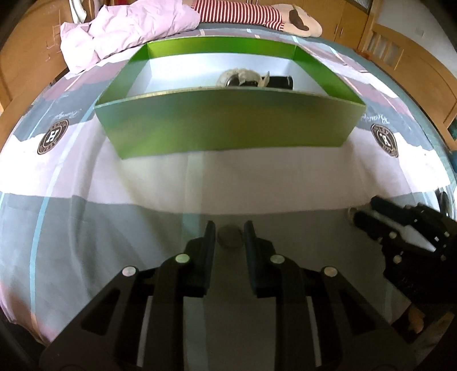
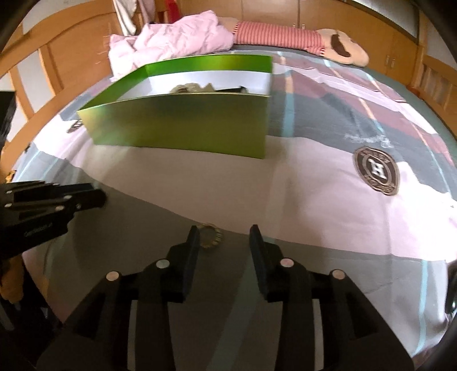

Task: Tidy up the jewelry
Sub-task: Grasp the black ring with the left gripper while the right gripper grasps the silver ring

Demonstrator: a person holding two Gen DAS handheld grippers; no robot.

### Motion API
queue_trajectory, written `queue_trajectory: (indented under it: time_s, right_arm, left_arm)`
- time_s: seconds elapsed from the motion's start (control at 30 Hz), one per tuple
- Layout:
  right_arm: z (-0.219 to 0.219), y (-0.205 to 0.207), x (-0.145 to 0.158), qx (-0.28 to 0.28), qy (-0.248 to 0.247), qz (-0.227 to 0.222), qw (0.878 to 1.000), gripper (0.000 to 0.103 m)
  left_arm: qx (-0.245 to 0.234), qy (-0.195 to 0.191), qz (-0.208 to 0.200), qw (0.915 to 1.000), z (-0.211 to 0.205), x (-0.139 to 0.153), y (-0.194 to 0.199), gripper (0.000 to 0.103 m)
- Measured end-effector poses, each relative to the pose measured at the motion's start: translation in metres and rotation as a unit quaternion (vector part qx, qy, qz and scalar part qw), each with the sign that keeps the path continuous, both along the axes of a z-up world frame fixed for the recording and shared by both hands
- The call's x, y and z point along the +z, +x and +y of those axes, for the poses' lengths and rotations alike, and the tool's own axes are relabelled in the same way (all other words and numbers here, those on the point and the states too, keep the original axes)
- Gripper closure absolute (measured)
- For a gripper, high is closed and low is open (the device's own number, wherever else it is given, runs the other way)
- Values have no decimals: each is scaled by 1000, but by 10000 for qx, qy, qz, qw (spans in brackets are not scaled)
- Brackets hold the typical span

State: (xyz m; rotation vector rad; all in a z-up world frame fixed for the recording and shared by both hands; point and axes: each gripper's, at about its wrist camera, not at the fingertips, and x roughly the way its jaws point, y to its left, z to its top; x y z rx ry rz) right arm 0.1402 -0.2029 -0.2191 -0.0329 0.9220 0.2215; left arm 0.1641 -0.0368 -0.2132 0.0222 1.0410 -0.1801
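Left hand-held gripper (image 1: 230, 228) released; green box (image 1: 228, 125) w/ pale jewelry (image 1: 242, 76), black case (image 1: 281, 82).

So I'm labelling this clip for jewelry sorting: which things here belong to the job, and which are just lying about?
Part of the job:
- open green cardboard box, some items already inside
- small dark round piece between the left hand-held gripper fingers
- gold beaded ring-shaped piece by the right hand-held gripper

Lying about:
- crumpled pink quilt
- red-striped plush toy

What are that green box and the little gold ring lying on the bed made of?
Green box: likely coated cardboard, with thin straight walls, sharp folded corners, a satin sheen outside and a plain white inside. Ring: looks like gold-toned metal, since its beaded rim glints; it could be plated plastic, as the view is too blurred to tell.
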Motion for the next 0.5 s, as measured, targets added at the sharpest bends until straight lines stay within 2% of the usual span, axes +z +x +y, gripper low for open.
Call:
queue_trajectory:
  time_s: [0.17,0.5]
  right_arm:
    - [-2,2,-2,-47,130,85,9999,67]
    - [14,-3,-7,165,-87,11,9998,67]
  left_arm:
    - [-15,41,59,10000,-1,-6,-3,64]
    - [0,124,7,9999,-4,-11,-3,64]
